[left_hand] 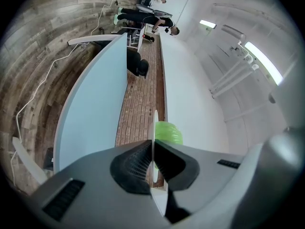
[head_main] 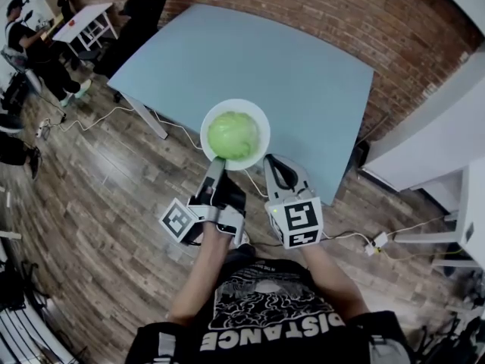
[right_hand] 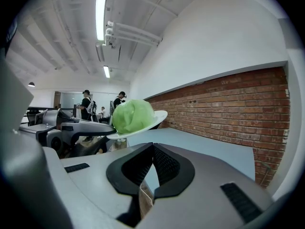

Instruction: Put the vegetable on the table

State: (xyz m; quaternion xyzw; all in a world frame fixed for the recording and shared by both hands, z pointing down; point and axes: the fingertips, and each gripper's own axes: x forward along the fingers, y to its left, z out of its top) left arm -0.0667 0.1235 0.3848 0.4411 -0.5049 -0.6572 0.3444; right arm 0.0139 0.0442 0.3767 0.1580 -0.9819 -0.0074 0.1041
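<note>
The left claw (left_hand: 152, 144) is shut tight on the thin rim of a white plate (head_main: 258, 117). It holds the plate up in the air by that 1 edge. The right claw (right_hand: 152, 147) is shut too, but it has nothing in it. It hangs just beside the plate, on the near side.

A round green vegetable (head_main: 233, 133) sits in the middle of the plate. It looks like a cabbage, but the picture is too soft to be sure. The plate seems to hang right over the near edge of the blue table (head_main: 288, 59). It does not touch the table.

To do this step well, I think the plate must stay flat. The vegetable is round, and if the plate tips it could roll off. The grip is only on 1 side, so the far side may dip. Go slow.

Move the plate forward, well in from the near edge, toward the middle of the table. Bring it down until the whole bottom sits flat. Only then open the left claw. The right claw could steady the other side of the rim.

Past the far edge of the table there is a brick wall (head_main: 341, 14).
</note>
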